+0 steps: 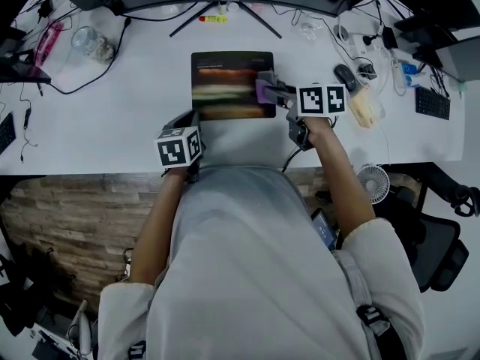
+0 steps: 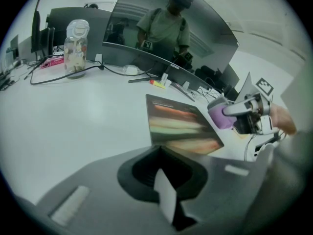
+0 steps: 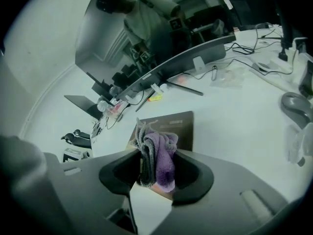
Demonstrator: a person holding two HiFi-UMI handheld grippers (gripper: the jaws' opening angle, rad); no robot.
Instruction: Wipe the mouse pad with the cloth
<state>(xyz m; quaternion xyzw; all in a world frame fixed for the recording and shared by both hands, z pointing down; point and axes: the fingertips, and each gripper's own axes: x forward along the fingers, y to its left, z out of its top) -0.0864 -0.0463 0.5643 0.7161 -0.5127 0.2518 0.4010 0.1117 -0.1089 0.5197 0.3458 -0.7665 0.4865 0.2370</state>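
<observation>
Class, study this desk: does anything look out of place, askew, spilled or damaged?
Nothing is spilled or damaged. The mouse pad lies square to the desk edge. One oddity: the mouse sits off it, to the right. The cloth is bunched in the right hand-held gripper.

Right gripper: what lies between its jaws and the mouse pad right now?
The purple and grey cloth, clamped in the right gripper, bunched over the right edge of the mouse pad. The right gripper view shows it; contact with the pad is unclear.
</observation>
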